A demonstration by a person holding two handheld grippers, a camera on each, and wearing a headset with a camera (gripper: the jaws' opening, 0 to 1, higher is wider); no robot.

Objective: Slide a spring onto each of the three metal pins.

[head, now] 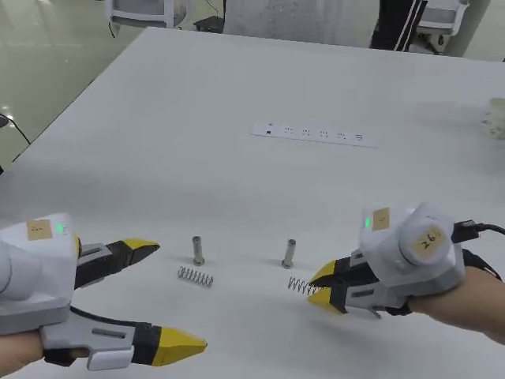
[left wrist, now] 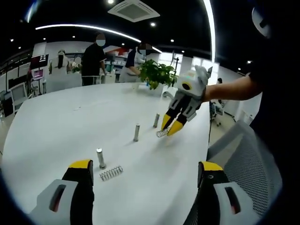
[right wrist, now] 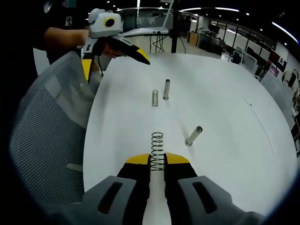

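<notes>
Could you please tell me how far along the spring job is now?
Done: nothing yet; no pin wears a spring. In hand: the right claw is shut on the first spring, near the middle pin. Left: the second spring lies beside the left pin, the left claw is open, and the far pin is bare too.

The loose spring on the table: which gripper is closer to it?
Left. The left gripper hangs open beside the loose spring; the right gripper is farther off, clamping another spring.
</notes>
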